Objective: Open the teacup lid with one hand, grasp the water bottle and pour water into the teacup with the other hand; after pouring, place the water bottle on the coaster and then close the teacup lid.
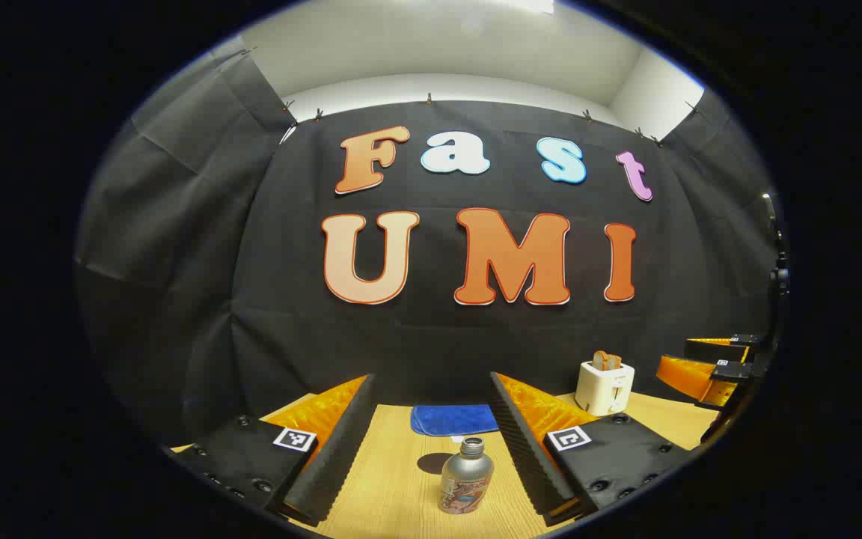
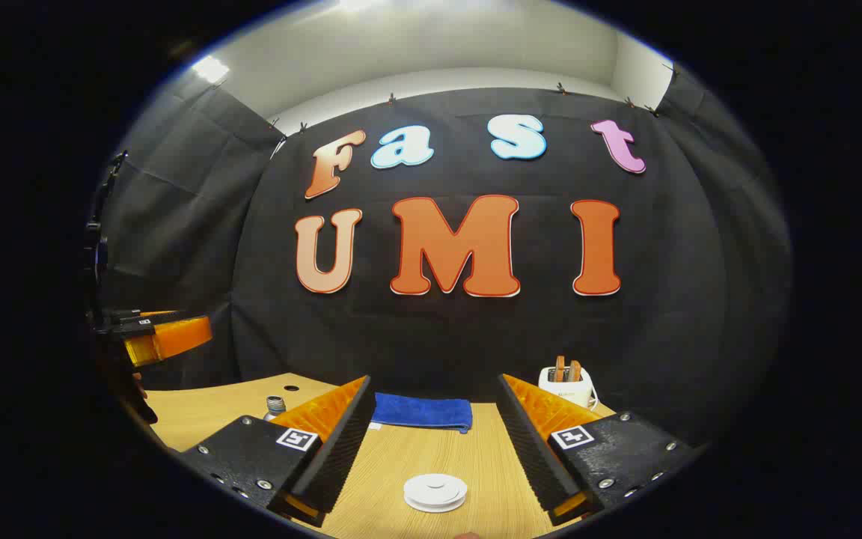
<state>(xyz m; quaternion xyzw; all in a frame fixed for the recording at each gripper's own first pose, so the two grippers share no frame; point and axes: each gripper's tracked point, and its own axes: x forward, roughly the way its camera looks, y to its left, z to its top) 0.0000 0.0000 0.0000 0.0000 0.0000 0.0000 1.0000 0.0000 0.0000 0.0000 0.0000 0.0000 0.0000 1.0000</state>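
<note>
Left gripper point(image 1: 431, 442): jaws spread wide and empty, poised above the wooden table point(image 1: 393, 479). Between and below them stands one water bottle point(image 1: 466, 477), upright, metallic with a printed lower band, its neck uncapped; contents cannot be told. One folded blue cloth point(image 1: 453, 418) lies just behind it near the booth wall. To the right stands one white toaster point(image 1: 604, 387) with toast in its slot. The right gripper point(image 1: 708, 367) shows at the far right edge, well apart.

Right gripper point(image 2: 431, 442): jaws likewise wide and empty. Between them, low on the table point(image 2: 431, 457), sits one white teacup lid point(image 2: 435, 491), closed over the cup beneath it. The bottle point(image 2: 274, 406) shows its neck beyond the left finger, and the toaster point(image 2: 567, 383) holds two slices
</note>
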